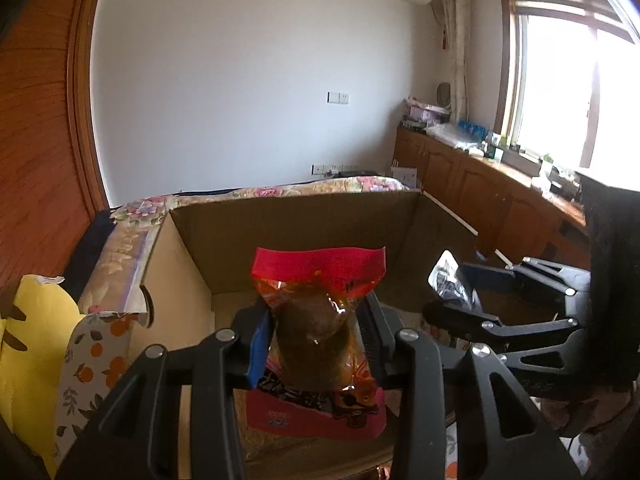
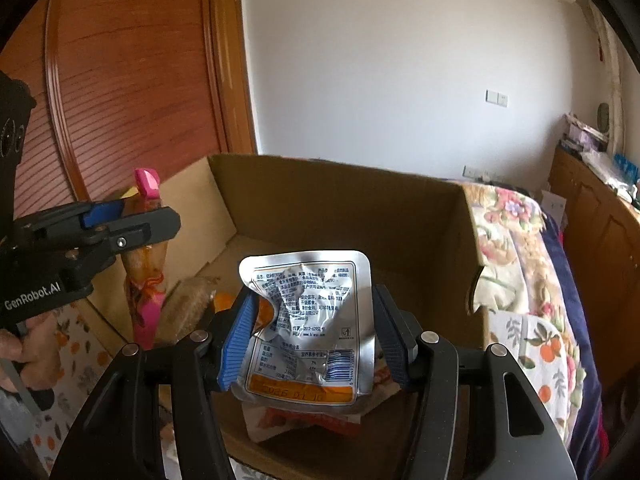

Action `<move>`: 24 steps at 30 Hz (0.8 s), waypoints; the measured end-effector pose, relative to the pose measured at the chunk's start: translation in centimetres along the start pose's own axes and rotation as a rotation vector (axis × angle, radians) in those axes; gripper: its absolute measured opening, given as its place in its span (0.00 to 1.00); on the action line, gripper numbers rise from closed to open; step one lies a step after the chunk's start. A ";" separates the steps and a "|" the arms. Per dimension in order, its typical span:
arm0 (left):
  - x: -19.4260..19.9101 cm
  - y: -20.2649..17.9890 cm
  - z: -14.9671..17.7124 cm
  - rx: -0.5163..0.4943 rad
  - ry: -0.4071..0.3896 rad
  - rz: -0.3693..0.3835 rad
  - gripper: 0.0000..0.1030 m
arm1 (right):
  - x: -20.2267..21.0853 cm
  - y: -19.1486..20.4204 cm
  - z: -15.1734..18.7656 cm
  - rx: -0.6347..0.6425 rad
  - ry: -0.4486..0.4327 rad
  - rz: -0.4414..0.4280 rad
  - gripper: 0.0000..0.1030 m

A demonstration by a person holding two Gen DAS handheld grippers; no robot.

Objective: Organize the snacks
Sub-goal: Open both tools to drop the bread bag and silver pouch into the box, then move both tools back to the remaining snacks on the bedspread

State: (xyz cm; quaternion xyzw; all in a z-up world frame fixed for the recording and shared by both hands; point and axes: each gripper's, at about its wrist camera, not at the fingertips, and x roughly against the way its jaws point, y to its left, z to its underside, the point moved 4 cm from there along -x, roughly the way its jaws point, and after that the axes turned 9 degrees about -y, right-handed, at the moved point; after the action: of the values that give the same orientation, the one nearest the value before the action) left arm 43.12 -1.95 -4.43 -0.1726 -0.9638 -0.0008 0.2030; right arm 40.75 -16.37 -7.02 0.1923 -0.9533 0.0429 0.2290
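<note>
While both grippers hang over the open cardboard box (image 1: pixel 304 232), each is clamped on a snack packet.

Left gripper (image 1: pixel 316 332): jaws closed on a red-topped packet (image 1: pixel 320 320). Clear amber film in the middle shows a dark brown lump inside; the top seal is a plain red band, and the bottom is pink-red with dark printed characters. It stands upright, the pads pinching it at 9 and 3 o'clock about mid-height. In the right wrist view the same packet is seen edge-on, at 9 o'clock from the box.

Right gripper (image 2: pixel 314 336): jaws closed on a silver foil pouch (image 2: pixel 308 320). The back faces the camera: crinkled foil, dense small print inside an orange outline, a table and a barcode lower down, and an orange date strip along the bottom edge. Blue pads (image 2: pixel 236 344) press its left and right edges, and the left edge is buckled inward.

Box floor: near the 8 o'clock corner in the right wrist view lies a pale brownish packet (image 2: pixel 188 304). Another packet (image 2: pixel 288 416), white with orange, lies directly beneath the foil pouch.

The box sits on a floral bedspread (image 2: pixel 516 248).
</note>
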 end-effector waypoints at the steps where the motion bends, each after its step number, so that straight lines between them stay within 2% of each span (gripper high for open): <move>1: -0.1 -0.2 0.2 -0.008 0.008 -0.002 0.40 | 0.0 0.1 0.1 0.004 0.002 -0.002 0.57; 9: -1.5 -1.2 1.8 -0.036 0.093 -0.016 0.49 | -0.3 0.1 0.3 0.013 0.018 -0.004 0.59; 15: -2.0 -1.1 2.8 0.014 0.157 0.012 0.52 | -0.1 0.6 0.5 0.019 0.019 -0.009 0.65; 20: -1.6 -1.2 2.7 0.002 0.142 -0.014 0.56 | 0.5 0.7 0.6 0.009 0.007 -0.014 0.67; 24: -1.0 -1.5 2.2 -0.015 0.108 -0.004 0.67 | 1.1 0.6 0.5 0.000 -0.003 -0.014 0.68</move>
State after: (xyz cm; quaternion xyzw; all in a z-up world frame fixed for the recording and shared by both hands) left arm 42.61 -3.58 -6.78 -0.1721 -0.9518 -0.0175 0.2534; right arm 39.41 -16.27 -7.00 0.1991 -0.9522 0.0411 0.2278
